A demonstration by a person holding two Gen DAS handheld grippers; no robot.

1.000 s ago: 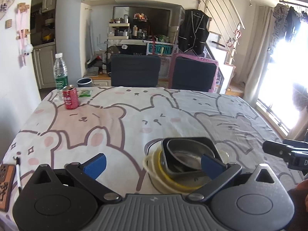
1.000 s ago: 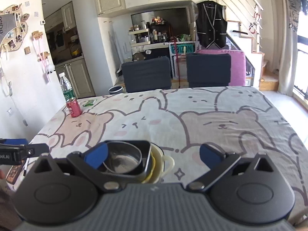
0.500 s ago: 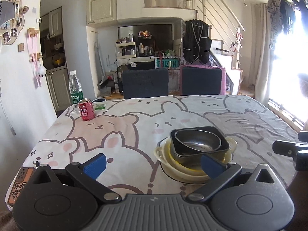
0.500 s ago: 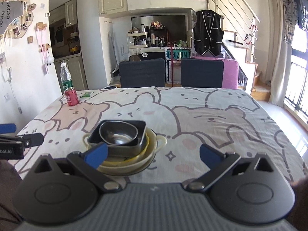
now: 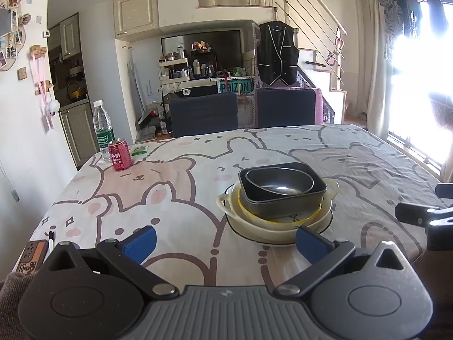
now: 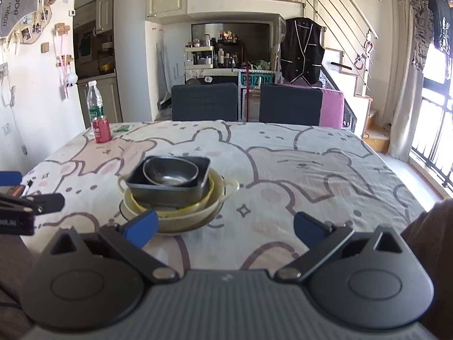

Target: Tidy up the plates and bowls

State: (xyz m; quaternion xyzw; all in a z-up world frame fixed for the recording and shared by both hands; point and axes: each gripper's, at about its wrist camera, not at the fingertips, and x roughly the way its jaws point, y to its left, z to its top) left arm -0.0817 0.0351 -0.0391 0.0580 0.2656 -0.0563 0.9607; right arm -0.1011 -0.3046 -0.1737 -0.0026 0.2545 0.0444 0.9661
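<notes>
The stacking looks done, as far as one can judge: every dish in view sits in one nested pile, and both claws hang back from it with nothing in them. Any next move would call only for a check that the pile sits steady, or a lift of the whole pile by its bottom dish if it must go elsewhere; nothing else on the desk (image 5: 175, 198) seems to need sorting.

Going left to right in the left wrist view: a phone (image 5: 29, 256) lies at the near left edge of the desk, with a pen (image 5: 51, 236) just beside it. Far back stand a bottle (image 5: 102, 130) and a red can (image 5: 120, 154), close together, well apart from the dishes. The left claw (image 5: 226, 242) is spread wide, its blue pads empty. The pile (image 5: 279, 201) stands near the middle of the desk, ahead of that claw and toward its right pad. At the right edge the tip of the right claw shows, clear of the pile.

In the right wrist view the right claw (image 6: 225, 225) is also spread wide and empty, the pile ahead of its left pad.

The pile itself: a dark-rimmed plate (image 5: 266, 239) lowest, a cream bowl (image 5: 286, 228) with small side handles on it, a yellow rim (image 5: 283, 220) showing inside that, then a dark square pan (image 5: 283, 204), and a steel bowl (image 5: 280, 182) nested in the pan, leaning a little.
</notes>
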